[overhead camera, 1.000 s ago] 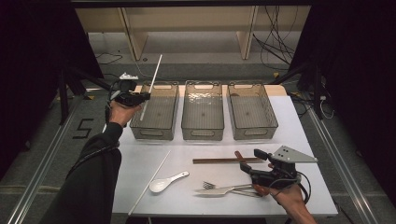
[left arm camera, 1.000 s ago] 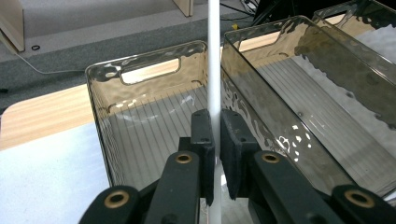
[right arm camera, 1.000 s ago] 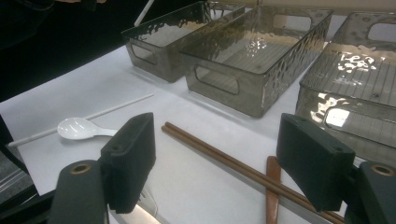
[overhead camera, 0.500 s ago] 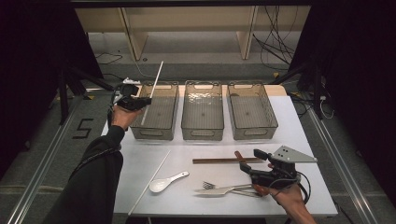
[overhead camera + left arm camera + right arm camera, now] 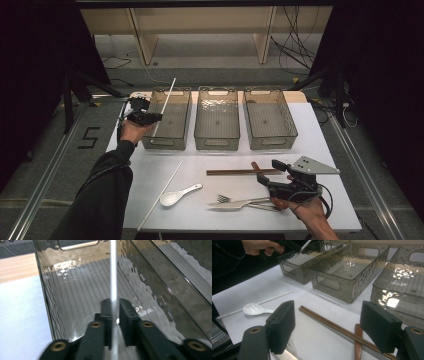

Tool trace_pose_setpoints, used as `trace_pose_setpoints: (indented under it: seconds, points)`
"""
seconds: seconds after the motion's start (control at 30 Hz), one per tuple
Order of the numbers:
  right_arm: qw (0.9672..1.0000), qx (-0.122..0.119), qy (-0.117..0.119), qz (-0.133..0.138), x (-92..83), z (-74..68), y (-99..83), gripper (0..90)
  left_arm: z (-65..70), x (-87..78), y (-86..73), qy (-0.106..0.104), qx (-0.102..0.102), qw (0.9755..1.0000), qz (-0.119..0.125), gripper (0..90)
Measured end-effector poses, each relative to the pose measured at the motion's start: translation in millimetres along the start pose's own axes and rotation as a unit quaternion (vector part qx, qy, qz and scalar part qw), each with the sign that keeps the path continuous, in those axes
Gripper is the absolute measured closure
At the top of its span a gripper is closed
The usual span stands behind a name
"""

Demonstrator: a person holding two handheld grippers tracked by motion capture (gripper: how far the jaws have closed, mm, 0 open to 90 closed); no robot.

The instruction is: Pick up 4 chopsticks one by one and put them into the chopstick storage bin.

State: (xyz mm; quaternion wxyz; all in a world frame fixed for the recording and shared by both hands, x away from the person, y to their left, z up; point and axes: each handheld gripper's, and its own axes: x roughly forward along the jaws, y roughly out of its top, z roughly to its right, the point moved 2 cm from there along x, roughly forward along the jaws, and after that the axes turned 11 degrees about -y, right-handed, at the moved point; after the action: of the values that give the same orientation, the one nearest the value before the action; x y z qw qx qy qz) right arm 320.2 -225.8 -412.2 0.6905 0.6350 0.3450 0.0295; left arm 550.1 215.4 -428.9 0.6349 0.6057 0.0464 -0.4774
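High view: fixed above the near edge of the white bench (image 5: 320, 145), looking forward and down.

Left gripper view: rides very close, looking along its tongs into the left smoked clear plastic bin (image 5: 82, 287).

Right gripper view: sits low over the bench (image 5: 262, 287), looking across toward the same bin (image 5: 299, 262), which the high view also shows (image 5: 167, 122).

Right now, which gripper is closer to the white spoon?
Right. The right gripper hovers over the chopsticks, just beside the white spoon. The left gripper is far back at the left bin.
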Motion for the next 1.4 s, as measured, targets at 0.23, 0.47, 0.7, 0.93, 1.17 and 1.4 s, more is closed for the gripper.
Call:
trace_pose_setpoints:
  seconds: [0.23, 0.47, 0.7, 0.93, 1.17, 1.4]
  points:
    - [1.0, 0.001, -0.001, -0.001, -0.4, 0.2, -0.2, 29.2, 12.6, -21.3, -3.4, -0.033, -0.018, 0.9993, 0.007, 49.4]
    - [1.0, 0.001, -0.001, -0.003, 0.0, -0.7, -0.1, 29.1, 33.7, -51.3, -18.8, -0.046, -0.002, 0.9989, 0.006, 38.5]
    - [1.0, -0.002, -0.001, 0.002, -0.5, -2.0, 1.0, 29.1, 60.2, -69.5, -36.5, -0.058, 0.016, 0.9982, -0.01, 29.5]
    - [1.0, -0.004, -0.001, 0.0, -1.5, -2.2, 0.3, 29.1, 72.3, -73.9, -66.1, -0.053, 0.016, 0.9974, -0.046, 26.2]
    - [1.0, -0.004, -0.003, 0.002, -2.3, -2.5, 1.1, 29.1, 81.9, -70.8, -91.2, -0.05, 0.012, 0.9951, -0.085, 24.4]
    - [1.0, -0.002, -0.001, 0.002, -2.3, -2.2, 1.1, 29.1, 91.0, -65.3, -109.8, -0.041, 0.019, 0.9898, -0.135, 22.4]
